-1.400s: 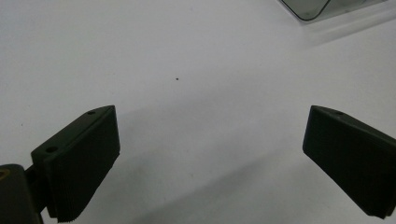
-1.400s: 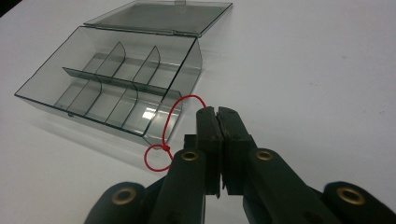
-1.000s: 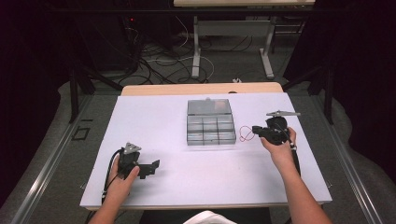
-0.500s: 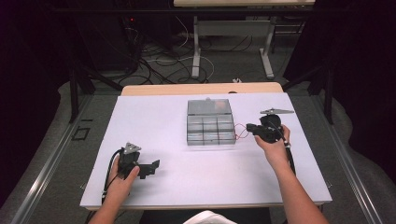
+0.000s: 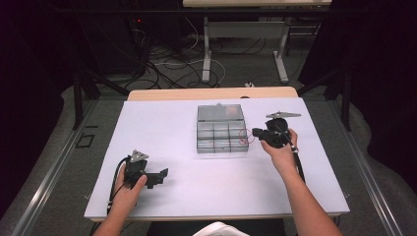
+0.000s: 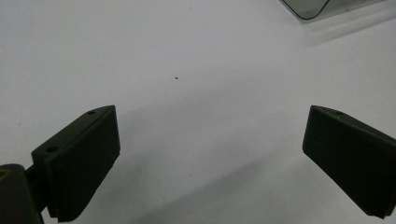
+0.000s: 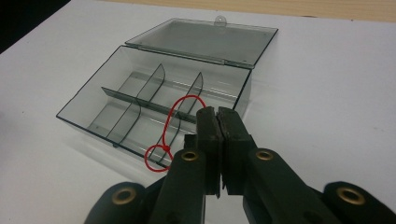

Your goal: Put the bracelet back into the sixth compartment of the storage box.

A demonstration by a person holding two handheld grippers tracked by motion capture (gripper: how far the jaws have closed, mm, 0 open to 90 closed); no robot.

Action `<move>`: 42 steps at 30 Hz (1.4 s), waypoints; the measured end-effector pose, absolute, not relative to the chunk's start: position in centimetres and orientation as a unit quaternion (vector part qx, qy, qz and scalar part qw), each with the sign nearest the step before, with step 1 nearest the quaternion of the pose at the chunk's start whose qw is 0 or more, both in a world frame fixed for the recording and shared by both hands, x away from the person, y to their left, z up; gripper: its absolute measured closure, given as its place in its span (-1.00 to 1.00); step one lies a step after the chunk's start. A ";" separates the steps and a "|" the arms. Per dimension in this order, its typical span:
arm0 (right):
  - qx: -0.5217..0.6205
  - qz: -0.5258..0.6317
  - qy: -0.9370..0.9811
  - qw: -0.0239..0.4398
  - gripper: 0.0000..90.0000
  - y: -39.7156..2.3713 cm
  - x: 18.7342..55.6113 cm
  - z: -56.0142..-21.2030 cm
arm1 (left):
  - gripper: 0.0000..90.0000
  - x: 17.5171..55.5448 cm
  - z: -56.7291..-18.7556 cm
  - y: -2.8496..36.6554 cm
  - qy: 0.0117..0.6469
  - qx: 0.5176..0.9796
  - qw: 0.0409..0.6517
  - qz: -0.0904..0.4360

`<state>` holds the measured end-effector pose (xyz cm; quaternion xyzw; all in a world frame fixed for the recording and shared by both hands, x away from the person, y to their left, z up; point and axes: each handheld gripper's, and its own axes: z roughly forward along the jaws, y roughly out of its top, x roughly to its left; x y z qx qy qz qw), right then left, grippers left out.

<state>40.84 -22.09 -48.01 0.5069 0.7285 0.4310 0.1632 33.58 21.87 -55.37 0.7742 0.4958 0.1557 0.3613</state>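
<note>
1. The right gripper (image 7: 217, 122) is clamped on a thin red loop (image 7: 173, 135), a band or thread, I cannot tell which; the loop hangs from the jaw tips just at the near right wall of the clear compartment box (image 7: 140, 107), which sits open on the white bench (image 5: 172, 123) with its lid laid back flat; the six cells look empty.
2. The left gripper (image 5: 156, 177) rests low on the near left of the bench, well apart from the box, its jaws spread wide with nothing between them; in the left gripper view a corner of the box (image 6: 303, 7) shows at the top edge.
3. My reading is that the loop is headed for one of the right-hand cells; to do that well, carry the jaw tips over the wall until the whole loop hangs above a single cell, lower it so the slack settles inside the dividers, and only then part the jaws; a limp loop may drape across a divider or cling to a pad.
4. Against the earlier frames, the right hand (image 5: 278, 152) has moved left from beside the box to its right wall; the left hand (image 5: 129, 189) and box are unchanged.
</note>
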 end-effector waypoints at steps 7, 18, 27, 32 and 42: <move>0.506 0.425 0.734 0.159 0.98 -21.3 41.4 -48.4 | -0.90 33.6 -55.4 21.9 0.495 0.775 0.361 0.156; 0.508 0.415 0.737 0.160 0.98 -20.3 42.1 -49.4 | -0.90 33.6 -55.4 21.9 0.497 0.772 0.364 0.154; 0.508 0.402 0.744 0.163 0.98 -19.6 42.5 -50.2 | -0.90 33.6 -55.4 21.9 0.498 0.772 0.365 0.155; 0.509 0.397 0.746 0.165 0.97 -19.2 42.7 -50.6 | -0.90 33.6 -55.4 21.9 0.497 0.772 0.364 0.156; 0.511 0.385 0.752 0.161 0.97 -18.8 43.1 -51.3 | -0.90 33.6 -55.4 21.9 0.498 0.771 0.365 0.156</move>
